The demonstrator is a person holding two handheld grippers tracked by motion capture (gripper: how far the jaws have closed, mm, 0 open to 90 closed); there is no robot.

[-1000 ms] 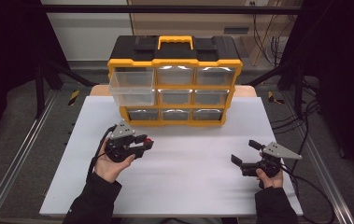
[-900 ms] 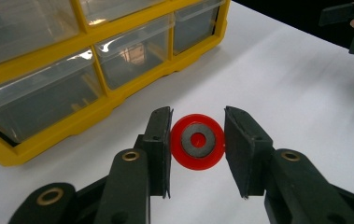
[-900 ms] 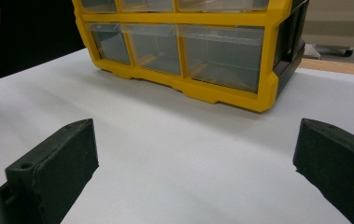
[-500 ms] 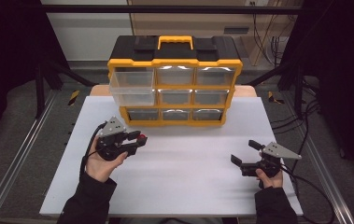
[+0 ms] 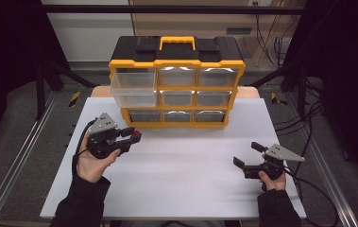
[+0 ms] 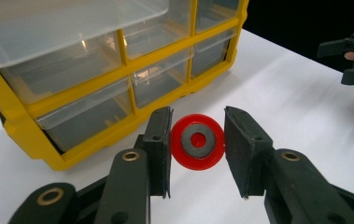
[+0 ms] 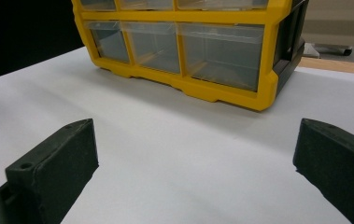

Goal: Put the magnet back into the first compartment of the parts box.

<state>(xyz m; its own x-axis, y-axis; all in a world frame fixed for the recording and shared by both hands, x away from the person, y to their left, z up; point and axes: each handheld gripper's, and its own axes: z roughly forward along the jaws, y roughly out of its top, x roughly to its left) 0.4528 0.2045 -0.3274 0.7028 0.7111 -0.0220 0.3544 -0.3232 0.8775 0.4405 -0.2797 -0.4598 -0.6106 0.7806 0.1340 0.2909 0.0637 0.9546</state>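
Gripping a red disc — left tool close-up.

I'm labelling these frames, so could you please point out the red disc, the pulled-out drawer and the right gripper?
red disc [image 6: 197, 141]: left gripper view, its grey centre ring.
pulled-out drawer [image 5: 133, 88]: high view, its clear front wall.
right gripper [image 5: 248, 154]: high view, midway between its fingers.

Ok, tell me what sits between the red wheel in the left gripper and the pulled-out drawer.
Nothing. In the high view the red wheel, clamped in the left gripper, has only bare white table between it and the open drawer.
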